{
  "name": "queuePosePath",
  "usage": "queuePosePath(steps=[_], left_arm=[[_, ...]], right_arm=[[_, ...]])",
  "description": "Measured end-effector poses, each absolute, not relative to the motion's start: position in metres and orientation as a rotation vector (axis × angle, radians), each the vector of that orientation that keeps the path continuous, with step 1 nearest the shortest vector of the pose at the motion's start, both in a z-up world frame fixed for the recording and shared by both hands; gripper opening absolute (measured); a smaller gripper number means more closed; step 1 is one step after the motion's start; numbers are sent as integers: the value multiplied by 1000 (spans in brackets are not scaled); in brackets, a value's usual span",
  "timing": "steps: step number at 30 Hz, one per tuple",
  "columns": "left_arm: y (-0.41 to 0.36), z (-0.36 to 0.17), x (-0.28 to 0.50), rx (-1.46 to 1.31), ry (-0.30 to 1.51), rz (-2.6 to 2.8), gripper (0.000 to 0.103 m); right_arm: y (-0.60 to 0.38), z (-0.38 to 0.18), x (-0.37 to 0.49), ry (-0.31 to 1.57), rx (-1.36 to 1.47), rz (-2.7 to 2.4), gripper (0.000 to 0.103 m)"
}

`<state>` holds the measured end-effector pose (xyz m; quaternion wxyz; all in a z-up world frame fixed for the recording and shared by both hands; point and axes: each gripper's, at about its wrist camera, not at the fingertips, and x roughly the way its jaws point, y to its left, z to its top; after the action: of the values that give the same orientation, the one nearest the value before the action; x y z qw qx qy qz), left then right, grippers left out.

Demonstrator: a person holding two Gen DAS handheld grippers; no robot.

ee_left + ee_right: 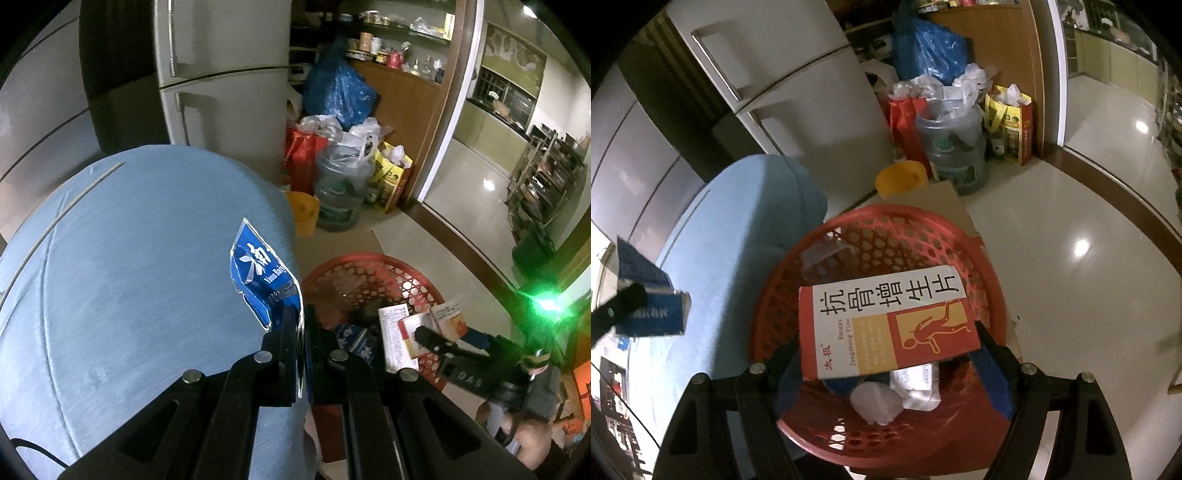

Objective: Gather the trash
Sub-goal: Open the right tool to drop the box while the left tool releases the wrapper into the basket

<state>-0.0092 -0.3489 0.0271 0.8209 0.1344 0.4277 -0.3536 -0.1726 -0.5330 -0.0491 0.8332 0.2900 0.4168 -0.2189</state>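
Observation:
My left gripper [300,320] is shut on a crumpled blue packet [263,281] with white lettering, held over the edge of the light-blue cushioned top [129,258]. Below and to the right, a red mesh basket [369,260] stands on the floor. My right gripper [890,365] holds a red-and-white medicine box [886,321] flat between its blue pads, directly above the red basket [886,214]. Inside the basket lie a white wad [875,402] and a white packet [919,384]. The left gripper with the blue packet [650,295] shows at the left of the right wrist view.
The basket sits on a sheet of cardboard [942,195]. Behind it stand a yellow bucket [899,177], a large water jug [955,147], red and yellow bags stuffed with plastic and a blue sack [927,44]. A fridge [221,74] rises beyond the blue top. Glossy tiled floor [1071,258] spreads to the right.

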Motion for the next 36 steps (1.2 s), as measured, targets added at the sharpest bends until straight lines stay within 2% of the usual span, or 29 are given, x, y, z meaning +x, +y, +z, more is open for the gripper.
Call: queuePosePath(steps=[4,9,23,36], left_arm=[[-360,26,-11,296,921,-769,3],[-373,24,-12,307,933,-788,3],[-403,16,-19,344,960,-840,3],[-430,-6,-28,364,1038,-905,4]], right_arm=[[-537,-64,-167,964,590,-497,84],[-540,-62,-171,963,581,-502,86],[-556,4,-203,739,586,-594,87],[-555,21,-212,696,584,-604,87]])
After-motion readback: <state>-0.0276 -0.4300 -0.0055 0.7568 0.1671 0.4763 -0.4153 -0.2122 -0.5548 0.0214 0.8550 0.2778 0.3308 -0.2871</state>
